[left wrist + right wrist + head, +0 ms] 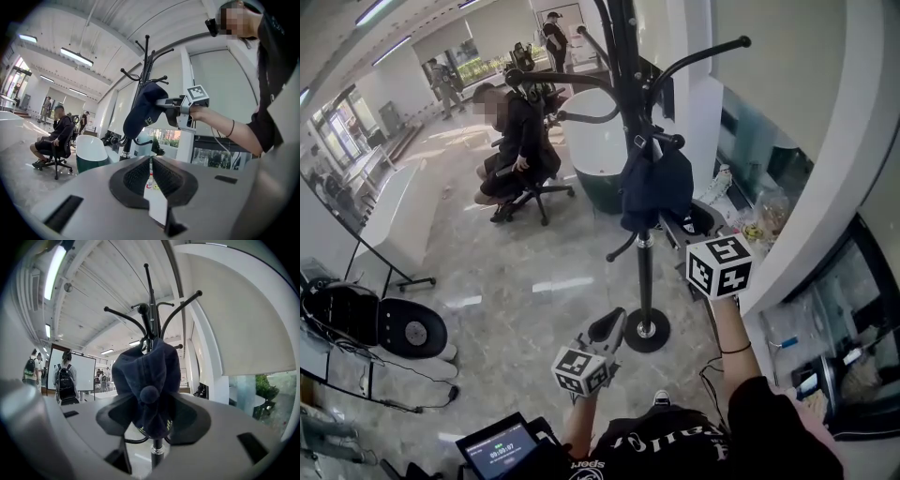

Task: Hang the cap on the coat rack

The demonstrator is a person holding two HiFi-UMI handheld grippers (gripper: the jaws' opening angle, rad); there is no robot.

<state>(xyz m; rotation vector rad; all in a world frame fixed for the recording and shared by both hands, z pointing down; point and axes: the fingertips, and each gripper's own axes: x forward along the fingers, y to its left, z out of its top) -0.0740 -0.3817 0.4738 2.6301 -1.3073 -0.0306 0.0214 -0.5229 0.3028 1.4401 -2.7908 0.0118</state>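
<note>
Holds the right gripper (688, 229) up at the tall black metal coat rack (644, 272), jaws spread wide on either side of the dark navy fabric cap (654, 192), pads not pinching it. Finds the cap hung close to the pole, under the upper curved hooks; cannot tell which hook bears it. Carries the left gripper (612, 325) lower and nearer the body, jaws closed together on nothing, well apart from the rack.

Beyond the rack, a white rounded tub with a dark green base (592, 141) and a seated person in dark clothes on a black office chair (517, 141). Only from the head view: the rack's round black base (647, 330). Only from the right gripper view: a white board (89, 371) and a standing person with a black backpack (65, 380).
</note>
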